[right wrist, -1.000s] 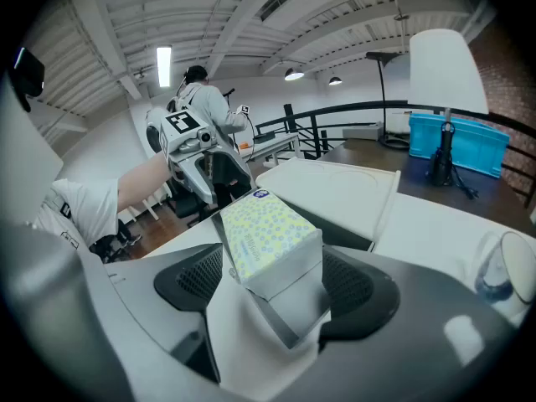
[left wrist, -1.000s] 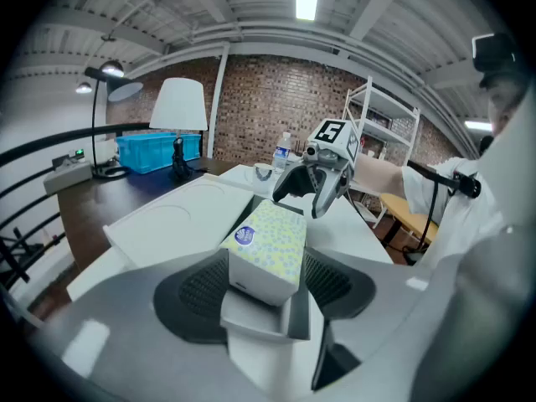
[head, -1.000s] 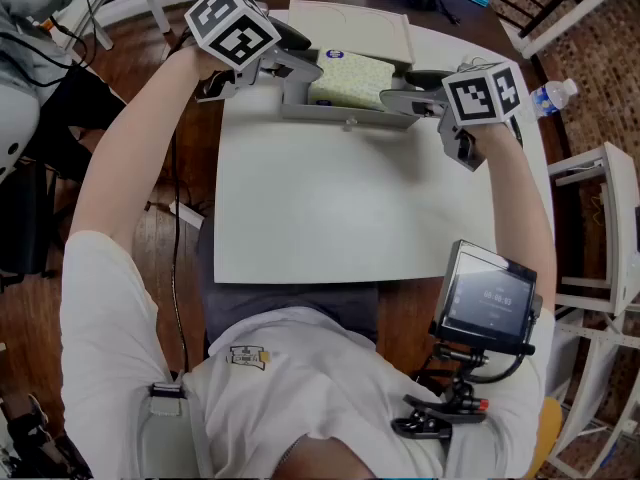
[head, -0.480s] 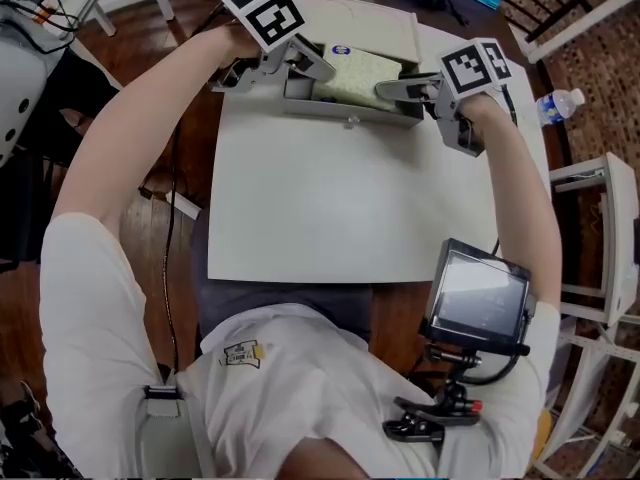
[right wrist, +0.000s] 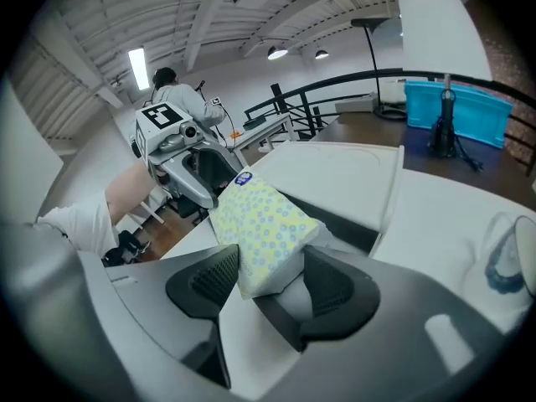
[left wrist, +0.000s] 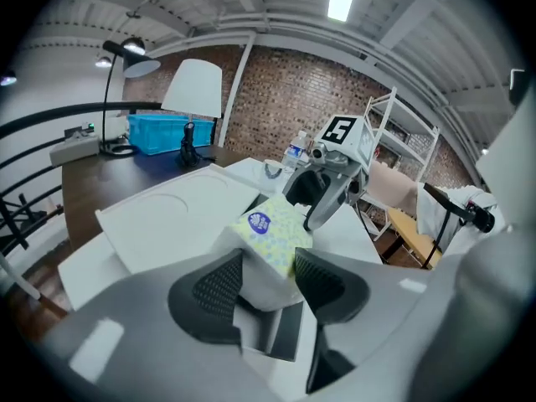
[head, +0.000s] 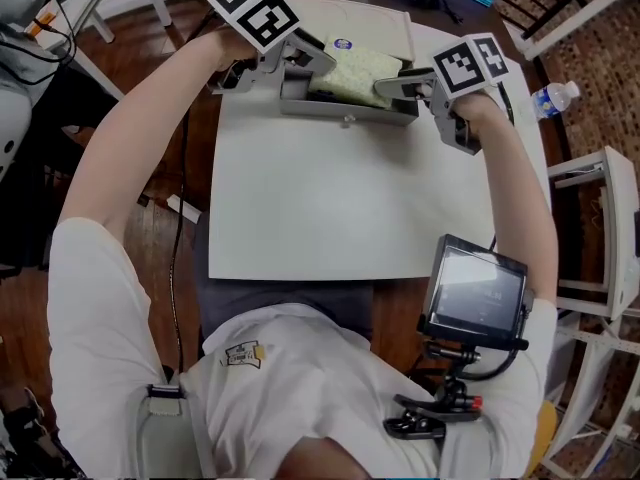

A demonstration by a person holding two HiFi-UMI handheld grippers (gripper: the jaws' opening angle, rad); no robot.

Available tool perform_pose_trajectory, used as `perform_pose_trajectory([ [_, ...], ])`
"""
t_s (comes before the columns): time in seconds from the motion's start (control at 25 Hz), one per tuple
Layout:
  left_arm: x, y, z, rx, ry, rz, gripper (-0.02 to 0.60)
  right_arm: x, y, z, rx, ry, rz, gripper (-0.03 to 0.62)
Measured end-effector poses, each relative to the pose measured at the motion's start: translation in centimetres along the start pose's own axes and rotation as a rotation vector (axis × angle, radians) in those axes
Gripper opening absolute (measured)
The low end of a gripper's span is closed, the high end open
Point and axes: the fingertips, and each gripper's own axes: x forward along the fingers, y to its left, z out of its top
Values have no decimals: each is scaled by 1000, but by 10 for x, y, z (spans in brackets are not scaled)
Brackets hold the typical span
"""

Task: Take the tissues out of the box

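Step in hand: two-gripper grasp of the tissue pack, lift not yet visible. The left gripper (head: 308, 66) is at the left end of the tissue pack (head: 355, 68). Its jaws are part open and closing, and in the left gripper view the pads (left wrist: 219, 285) look to meet both sides of that end. The pack sits in the open grey box (head: 345, 116) at the far edge of the table (head: 340, 198), somewhat tilted, with the lid (head: 385, 23) folded back behind it. The right gripper (head: 392, 83) mirrors this on the right end, jaws also part open and closing. In its own view the pack (right wrist: 260, 220) fills the gap, with one corner bulging over the pad (right wrist: 216, 285). Next move likely needs both grips seated, then a level lift straight up clear of the box walls; the soft pack will probably sag or slip if one side lags. Hard to tell: how firmly the pads bite and whether the pack's underside has left the box floor. The floor itself is hidden under the pack.
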Motion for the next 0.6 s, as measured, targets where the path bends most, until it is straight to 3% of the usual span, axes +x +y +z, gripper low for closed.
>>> perform_pose_trajectory([
  [0.2,-5,-8,7,30,-25,24,199,-14,4,6,-53,-55,-32,236],
  [0.36,-25,-26,22,29,-112,33,188,-34,21,11,-80,-105,-54,233],
  [0.6,-61,-101,36,117,-248,50,166,-74,77,-15,-132,-164,-53,232],
])
